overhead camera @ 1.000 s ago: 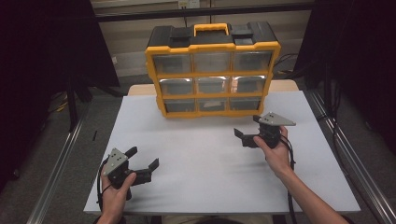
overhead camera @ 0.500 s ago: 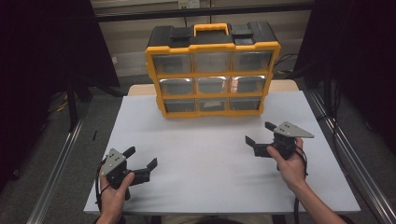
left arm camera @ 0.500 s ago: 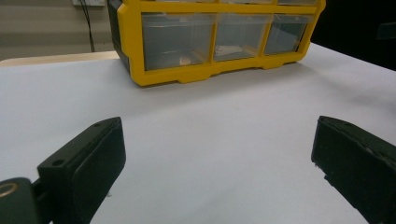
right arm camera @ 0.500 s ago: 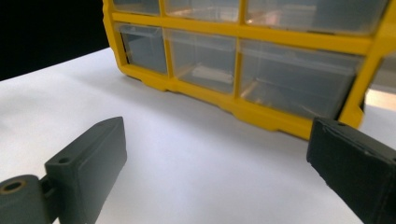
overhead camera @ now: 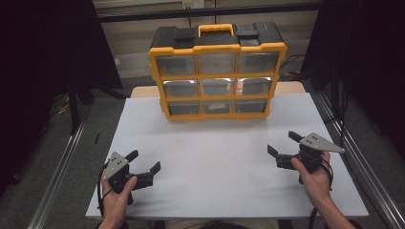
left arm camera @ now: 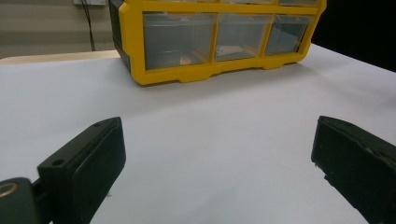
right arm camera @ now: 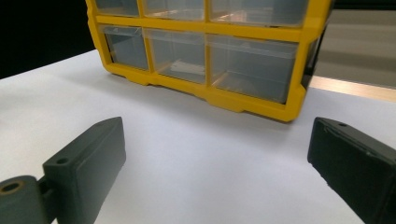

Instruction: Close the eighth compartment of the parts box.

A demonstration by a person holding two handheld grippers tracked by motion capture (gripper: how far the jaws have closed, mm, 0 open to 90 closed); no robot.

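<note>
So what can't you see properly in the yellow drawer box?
- Drawer organizer, high view: glare on the clear drawer fronts hides their contents.
- Bottom middle drawer, right claw view: a pale flat thing inside, too blurred to name.
- Top rows, both claw views: cut off by the upper edge.

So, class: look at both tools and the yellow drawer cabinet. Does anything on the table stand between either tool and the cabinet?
Nothing visible does. Only bare white table lies between the left tool and the cabinet, and between the right tool and it. Both tools are open and hold nothing.
</note>
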